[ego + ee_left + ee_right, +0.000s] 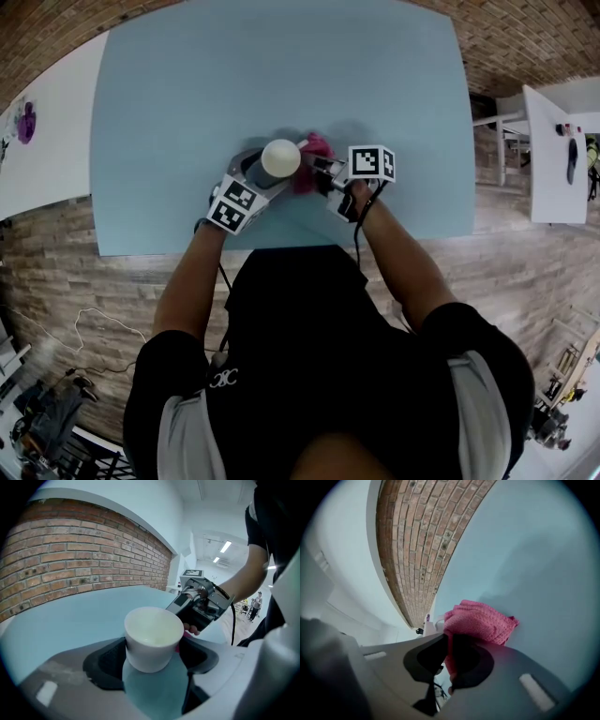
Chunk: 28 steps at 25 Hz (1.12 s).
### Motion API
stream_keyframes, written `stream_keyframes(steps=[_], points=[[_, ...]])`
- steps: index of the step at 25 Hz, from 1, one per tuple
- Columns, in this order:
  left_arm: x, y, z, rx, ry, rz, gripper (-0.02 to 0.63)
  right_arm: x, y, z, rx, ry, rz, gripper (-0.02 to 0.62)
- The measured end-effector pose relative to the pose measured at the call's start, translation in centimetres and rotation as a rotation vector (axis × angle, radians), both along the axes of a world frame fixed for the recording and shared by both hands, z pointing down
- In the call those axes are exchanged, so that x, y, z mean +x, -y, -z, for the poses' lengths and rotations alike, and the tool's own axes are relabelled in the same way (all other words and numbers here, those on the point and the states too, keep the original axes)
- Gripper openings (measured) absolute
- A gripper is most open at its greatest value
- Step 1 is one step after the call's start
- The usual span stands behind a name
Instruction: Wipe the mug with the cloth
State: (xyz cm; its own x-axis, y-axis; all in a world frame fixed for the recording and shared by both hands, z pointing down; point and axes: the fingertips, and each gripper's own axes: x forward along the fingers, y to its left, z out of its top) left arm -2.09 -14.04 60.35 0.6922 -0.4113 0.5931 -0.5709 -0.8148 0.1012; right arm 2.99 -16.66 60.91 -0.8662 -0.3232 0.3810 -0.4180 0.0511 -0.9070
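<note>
- The blue tabletop (187,112) lies under both grippers, close to its near edge.
- The left gripper (261,176) has its 2 fingers (110,660) clamped on the white mug (152,637), 1 on each side.
- The right gripper (451,646) has its 2 fingers (426,656) pinched shut on the pink cloth (480,620).
- The mug's open top faces up.
- The cloth is bunched up just beside the mug.

Light-blue table (187,112), brick wall (70,559), wood-plank floor (75,272), ceiling strip lights (226,546).
</note>
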Motion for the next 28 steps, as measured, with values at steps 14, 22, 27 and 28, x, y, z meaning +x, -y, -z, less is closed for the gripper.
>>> stream_keyframes(steps=[14, 22, 27, 28], points=[[0.3, 0.1, 0.0, 0.020, -0.020, 0.066, 0.359, 0.7, 0.2, 0.0, 0.005, 0.069, -0.019, 0.038], [0.4, 0.0, -0.2, 0.018, -0.020, 0.218, 0.357, 0.9, -1.1, 0.2, 0.033, 0.039, 0.003, 0.038], [0.5, 0.2, -0.1, 0.019, -0.023, 0.257, 0.359, -2.6, -3.8, 6.4, 0.123, 0.333, 0.113, 0.038], [0.6, 0.2, -0.2, 0.020, -0.024, 0.261, 0.357, -2.8, -3.9, 6.8, 0.131, 0.358, 0.111, 0.038]])
